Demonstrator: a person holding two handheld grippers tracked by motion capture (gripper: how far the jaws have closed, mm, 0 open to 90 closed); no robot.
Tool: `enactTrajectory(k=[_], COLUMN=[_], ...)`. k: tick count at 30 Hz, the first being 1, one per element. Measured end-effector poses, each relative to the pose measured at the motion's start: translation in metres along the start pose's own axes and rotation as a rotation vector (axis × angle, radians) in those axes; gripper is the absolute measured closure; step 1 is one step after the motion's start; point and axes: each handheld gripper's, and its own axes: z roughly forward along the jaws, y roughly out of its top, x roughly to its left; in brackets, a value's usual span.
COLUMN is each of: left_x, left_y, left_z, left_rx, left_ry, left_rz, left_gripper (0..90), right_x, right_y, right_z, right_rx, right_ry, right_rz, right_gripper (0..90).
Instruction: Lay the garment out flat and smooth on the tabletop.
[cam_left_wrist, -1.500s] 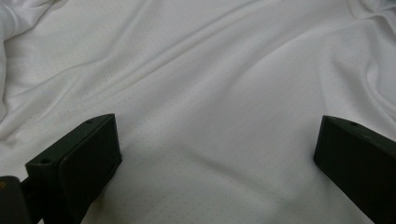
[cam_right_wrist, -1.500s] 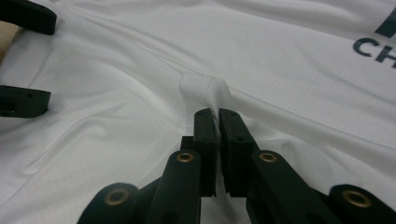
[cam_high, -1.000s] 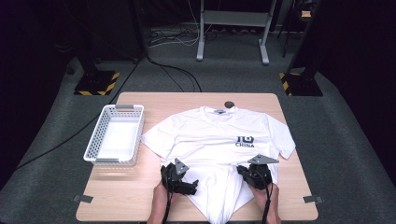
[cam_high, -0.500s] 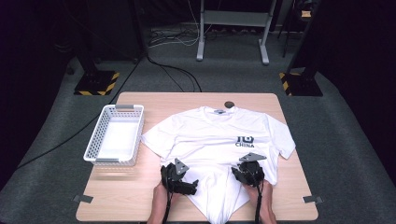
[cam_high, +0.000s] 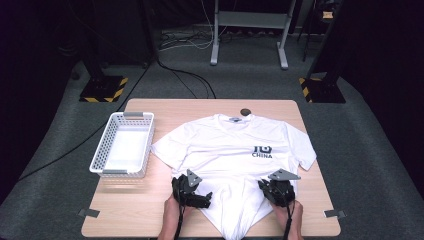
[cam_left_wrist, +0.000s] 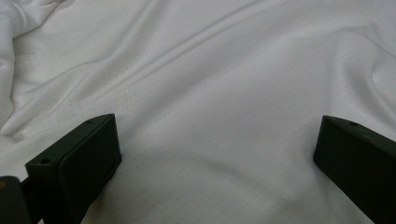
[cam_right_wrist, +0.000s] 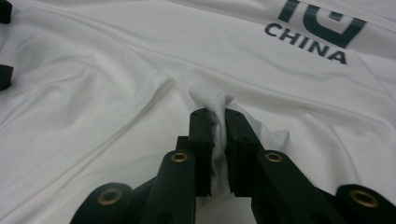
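The right gripper (cam_right_wrist: 215, 122) has its two black jaws pressed tight together on a small fold of white cloth, which pokes up in a bunch just past the tips; this pinch belongs to the shirt (cam_right_wrist: 116, 70), and dark printed letters reading CHINA (cam_right_wrist: 308, 42) lie farther off on the same cloth. In the high view the right gripper (cam_high: 276, 191) sits at the near right part of the shirt (cam_high: 235, 150), with the person's hand behind it at the table's near edge. The left gripper (cam_left_wrist: 215, 154) stands with its jaws wide apart, nothing between them but smooth, faintly dotted white cloth lying flat beneath, creased into soft ridges toward the far side. Seen from above, the left gripper (cam_high: 191, 191) rests over the near left part of the shirt, well apart from the right one, with the narrow lower part of the garment between them running toward the table's near edge. The shirt lies spread face up on the middle of the wooden table (cam_high: 165, 107), collar toward the far edge, sleeves out to both sides. A white basket (cam_high: 123, 145) with slotted walls stands on the table just beside the shirt's left sleeve. A small dark round thing (cam_high: 245, 112) lies near the collar at the far edge.
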Motion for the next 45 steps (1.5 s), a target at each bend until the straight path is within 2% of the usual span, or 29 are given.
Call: enactTrajectory(k=[3,9,13,15,16,17,18,20,21,23,25,27,29,31,32,33,34,35,37,38,39,42,45], left_x=[0.000,0.000,0.000,0.000,0.000,0.000,0.000,-0.001,-0.002,-0.002,-0.003,-0.011,-0.025,-0.041,-0.048,-0.054,-0.061,-0.066,-0.073,-0.073,-0.072,-0.072,-0.073], left_y=[0.000,0.000,0.000,0.000,0.000,0.000,0.000,0.000,-0.001,-0.001,0.002,0.012,0.028,0.044,0.052,0.058,0.064,0.068,0.073,0.073,0.073,0.069,0.061], left_z=[0.000,0.000,0.000,0.000,0.000,0.000,0.000,-0.001,-0.001,-0.005,-0.011,-0.017,-0.017,-0.007,0.001,0.010,0.020,0.030,0.044,0.046,0.047,0.043,0.036], left_rx=[0.001,0.001,0.001,0.000,0.000,-0.001,-0.002,-0.004,-0.008,-0.025,-0.057,-0.090,-0.101,-0.075,-0.055,-0.032,0.005,0.041,0.090,0.072,0.067,0.056,0.037], left_ry=[0.000,0.002,0.004,0.006,0.008,0.012,0.017,0.024,0.025,0.029,0.034,0.032,0.022,-0.005,-0.022,-0.039,-0.033,-0.038,-0.037,-0.055,-0.075,-0.085,-0.085], left_rz=[0.000,-0.002,-0.004,-0.005,-0.007,-0.009,-0.006,0.001,0.001,0.008,0.003,0.020,0.071,0.127,0.144,0.160,0.182,0.200,0.206,0.180,0.168,0.160,0.156], left_gripper=[0.2,0.2,0.2,0.2,0.1,0.1,0.1,0.3,0.4,4.2,11.9,15.1,20.4,26.1,27.3,29.8,30.7,32.5,35.0,38.5,46.0,68.8,81.9], right_x=[-0.004,-0.009,-0.006,-0.001,0.000,-0.001,-0.004,-0.010,-0.013,-0.022,-0.032,-0.042,-0.052,-0.058,-0.060,-0.062,-0.063,-0.066,-0.069,-0.069,-0.069,-0.070,-0.070], right_y=[-0.011,-0.036,-0.061,-0.074,-0.081,-0.086,-0.089,-0.089,-0.085,-0.075,-0.064,-0.054,-0.046,-0.039,-0.037,-0.036,-0.034,-0.034,-0.034,-0.033,-0.033,-0.034,-0.034], right_z=[-0.017,-0.061,-0.093,-0.109,-0.117,-0.125,-0.133,-0.146,-0.147,-0.140,-0.121,-0.093,-0.062,-0.035,-0.025,-0.017,-0.010,-0.005,0.003,0.004,0.004,0.005,0.005], right_rx=[0.008,0.026,0.079,0.136,0.163,0.178,0.174,0.114,0.092,0.051,0.014,0.000,-0.001,0.006,0.004,0.005,0.012,0.009,0.035,0.039,0.037,0.035,0.035], right_ry=[-0.032,-0.112,-0.135,-0.138,-0.135,-0.119,-0.118,-0.132,-0.154,-0.178,-0.169,-0.164,-0.146,-0.138,-0.130,-0.143,-0.148,-0.146,-0.154,-0.161,-0.163,-0.159,-0.161], right_rz=[0.006,0.022,0.045,0.039,0.049,0.075,0.100,0.128,0.129,0.129,0.119,0.112,0.123,0.136,0.133,0.132,0.129,0.132,0.131,0.118,0.113,0.112,0.115], right_gripper=[82.8,82.8,82.8,82.2,80.2,74.5,68.3,51.8,46.3,35.0,29.4,22.1,17.0,14.4,14.5,14.3,13.4,12.7,9.7,9.2,9.4,9.4,9.5])
